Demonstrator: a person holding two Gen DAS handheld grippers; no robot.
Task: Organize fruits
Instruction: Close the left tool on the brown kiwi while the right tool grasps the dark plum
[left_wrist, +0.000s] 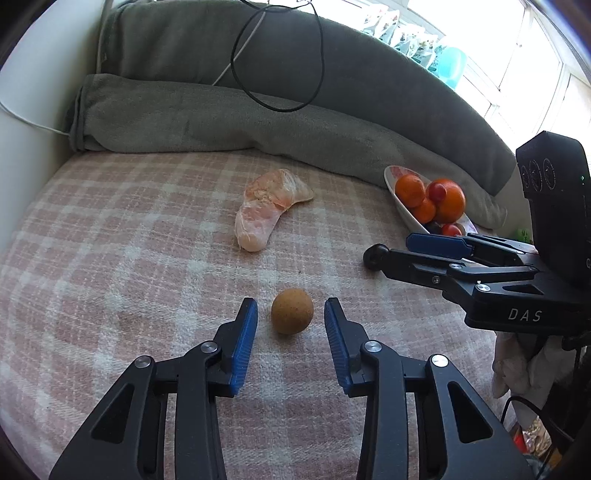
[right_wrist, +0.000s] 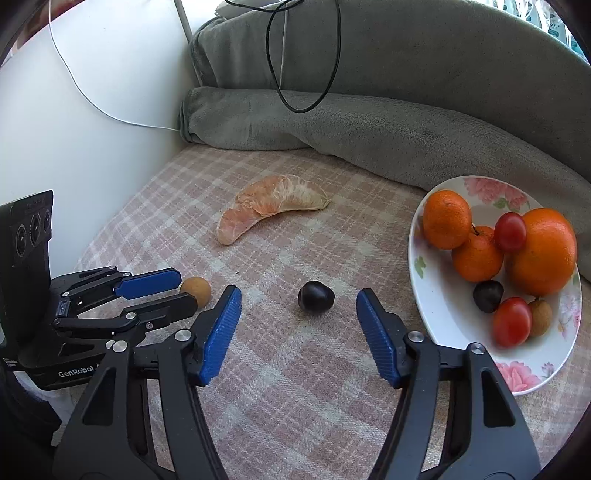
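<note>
Left gripper (left_wrist: 291, 312) framing longan (left_wrist: 292, 311), unpinched

Left gripper (left_wrist: 291, 314): jaws apart, blue pads flanking a small brown round fruit (left_wrist: 292, 311) — a gap on each side, no pad touching it.
Small brown round fruit: resting on the pink-and-white checked blanket (left_wrist: 129, 258), near the lower centre.
Peeled citrus segments (left_wrist: 267, 210): pale pink, curved, lying on the blanket farther back, well apart from the brown fruit.
Floral plate (left_wrist: 395, 184): at right, tilted — holding oranges (left_wrist: 448, 201) and small red fruits (left_wrist: 451, 229).
Right gripper (left_wrist: 391, 251): entering from the right, fingers pointing left, just in front of the plate.
Grey rolled blanket (left_wrist: 221, 122): along the back.
Black cable (left_wrist: 317, 74): looped over it.
</note>
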